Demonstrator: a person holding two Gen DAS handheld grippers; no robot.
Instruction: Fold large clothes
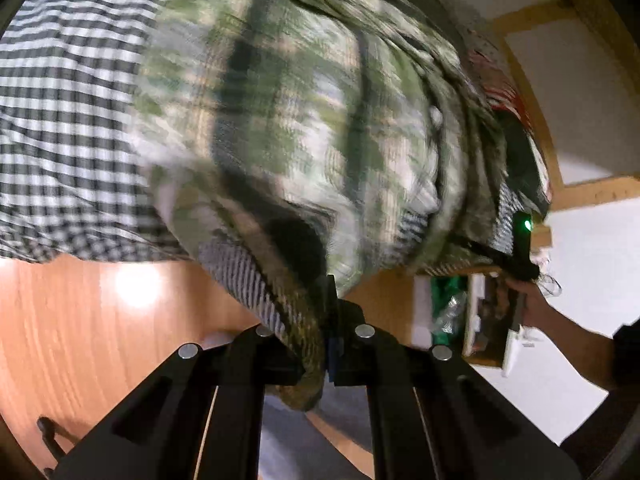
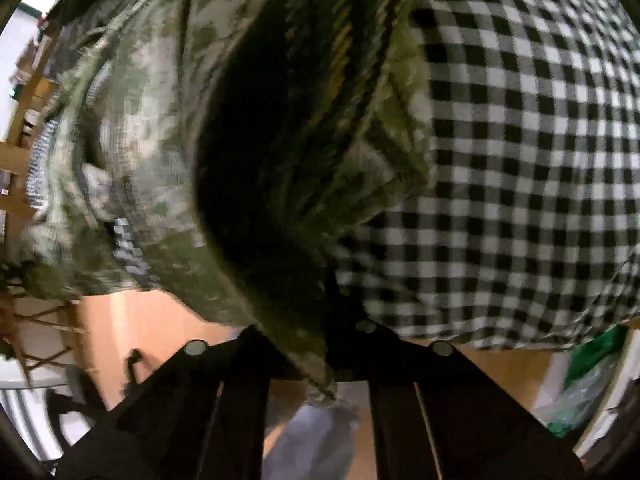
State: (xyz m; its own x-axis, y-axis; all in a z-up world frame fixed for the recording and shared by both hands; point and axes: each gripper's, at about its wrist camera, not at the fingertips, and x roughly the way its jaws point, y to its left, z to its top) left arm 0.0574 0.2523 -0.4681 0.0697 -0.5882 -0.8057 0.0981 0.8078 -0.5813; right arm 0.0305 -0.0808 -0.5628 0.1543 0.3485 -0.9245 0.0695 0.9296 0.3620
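While the green plaid shirt [image 1: 288, 120] hangs over the checkered cloth [image 1: 68, 128], left tool [image 1: 326, 356] and right tool [image 2: 326, 364] each clamp its hem.

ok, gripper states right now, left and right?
Left gripper: shut on the green plaid garment.
Right gripper: shut on the same garment's edge.

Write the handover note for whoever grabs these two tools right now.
Left tool: shut on an edge of the green plaid garment, cloth bunched between its fingers.
Right tool: shut on another edge of the same garment.
The garment lies partly on the black-and-white checked cloth, over a wooden surface.
Done: both edges gripped.
Left: no finished fold shows; the garment looks rumpled, so the folding probably remains.
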